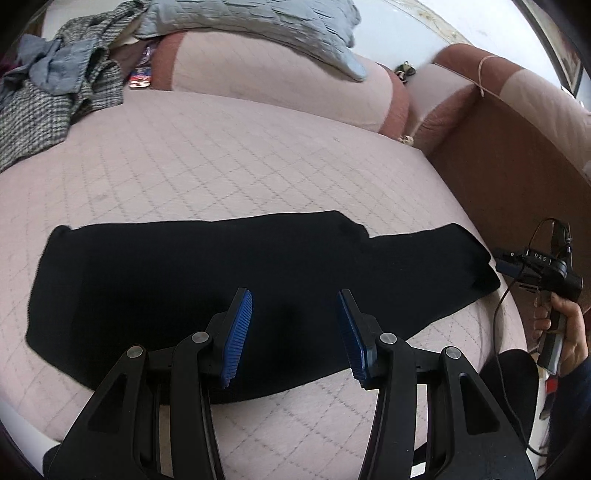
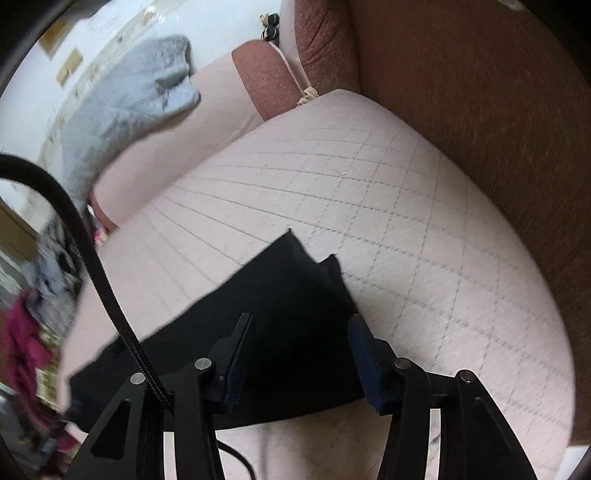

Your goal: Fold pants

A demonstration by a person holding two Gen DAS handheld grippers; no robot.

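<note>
Black pants (image 1: pixel 177 280) lie flat and lengthwise across the pink quilted sofa seat (image 1: pixel 221 162), folded leg on leg. My left gripper (image 1: pixel 294 299) is open and empty, hovering above the pants' near edge around their middle. The right gripper shows in the left wrist view as a hand-held unit (image 1: pixel 554 273) off the pants' right end. In the right wrist view my right gripper (image 2: pixel 301 325) is open and empty, just above the right end of the pants (image 2: pixel 280 306), where two layered corners show.
A pile of checked and grey clothes (image 1: pixel 48 88) lies at the seat's back left. A grey quilted pillow (image 1: pixel 258 26) rests on the backrest. The brown armrest (image 1: pixel 509 177) bounds the right side. A black cable (image 2: pixel 92 258) crosses the right wrist view.
</note>
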